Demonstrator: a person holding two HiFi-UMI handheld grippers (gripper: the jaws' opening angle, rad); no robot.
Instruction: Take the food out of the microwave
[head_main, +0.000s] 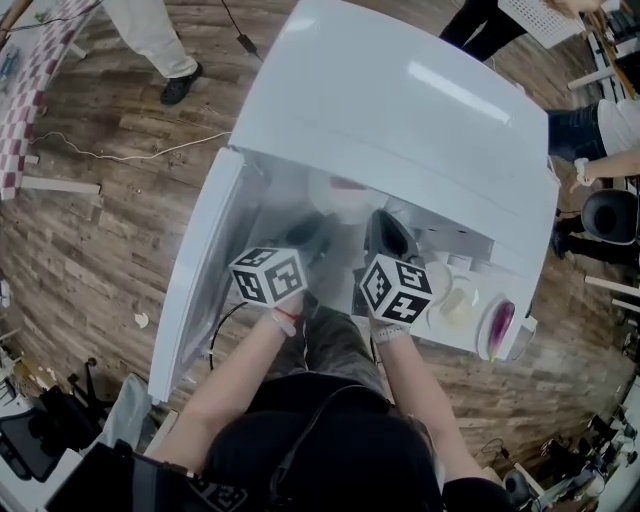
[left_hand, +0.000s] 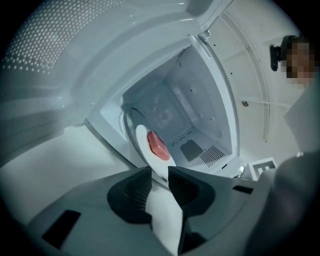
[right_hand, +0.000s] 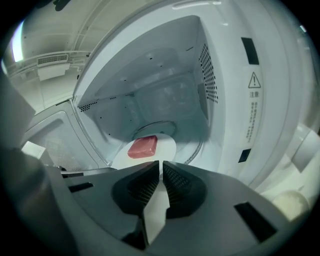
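Firmly clenched right fingers (right_hand: 143, 186) on plate (right_hand: 167, 147) rim, left fingers (left_hand: 135, 192) released; "注意" warning label (right_hand: 254, 87) on microwave (head_main: 400, 110).

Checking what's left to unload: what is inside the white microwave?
A white round plate holding a pink rectangular food slab. The plate's near rim is covered by the right tool.

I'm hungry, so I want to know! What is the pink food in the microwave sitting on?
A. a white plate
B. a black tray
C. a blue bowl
A: the pink food lies on a white plate inside the open microwave.
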